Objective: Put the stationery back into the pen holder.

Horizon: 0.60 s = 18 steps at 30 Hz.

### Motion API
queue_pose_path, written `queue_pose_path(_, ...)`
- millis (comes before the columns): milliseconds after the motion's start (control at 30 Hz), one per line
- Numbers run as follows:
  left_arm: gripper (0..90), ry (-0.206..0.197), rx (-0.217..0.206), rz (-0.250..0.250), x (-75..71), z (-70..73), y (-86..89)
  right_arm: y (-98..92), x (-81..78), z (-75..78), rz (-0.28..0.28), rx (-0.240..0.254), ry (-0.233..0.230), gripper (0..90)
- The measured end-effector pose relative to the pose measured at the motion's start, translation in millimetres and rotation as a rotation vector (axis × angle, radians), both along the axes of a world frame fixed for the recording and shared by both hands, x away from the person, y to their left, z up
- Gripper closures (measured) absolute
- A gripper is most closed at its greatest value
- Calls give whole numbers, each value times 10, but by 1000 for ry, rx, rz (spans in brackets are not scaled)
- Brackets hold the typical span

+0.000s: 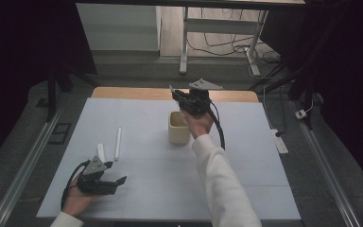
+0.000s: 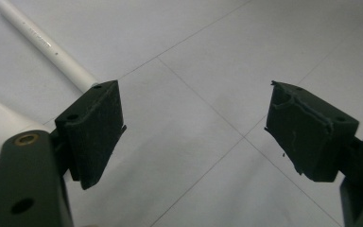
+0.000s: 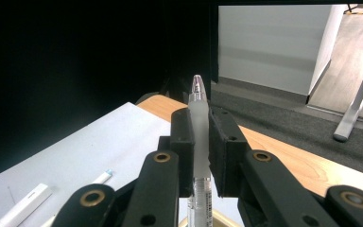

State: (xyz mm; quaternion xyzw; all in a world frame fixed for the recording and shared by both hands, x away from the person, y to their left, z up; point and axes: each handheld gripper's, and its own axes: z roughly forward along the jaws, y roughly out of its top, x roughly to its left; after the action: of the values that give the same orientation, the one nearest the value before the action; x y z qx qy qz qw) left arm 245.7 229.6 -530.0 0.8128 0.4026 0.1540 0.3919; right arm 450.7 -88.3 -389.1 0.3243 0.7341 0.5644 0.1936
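Observation:
A beige cup stands upright near the middle of the pale mat. Just above its far rim my right gripper is shut on a clear pen, which stands upright between the pads; the cup's rim shows below the jaws. Two white pens lie on the mat to the left, a long one and a shorter one. My left gripper rests low at the front left, open with nothing between its fingers. The long white pen lies just beyond its left jaw.
A wooden table edge runs along the far side of the mat. Beyond it are a white cabinet, desk legs and cables on the floor. Dark curtains flank both sides.

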Motion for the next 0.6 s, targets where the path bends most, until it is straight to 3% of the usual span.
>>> queue_pose_path(600,192,-2,-4,5,-2,1,24,69,149,-124,2,32,-5,798)
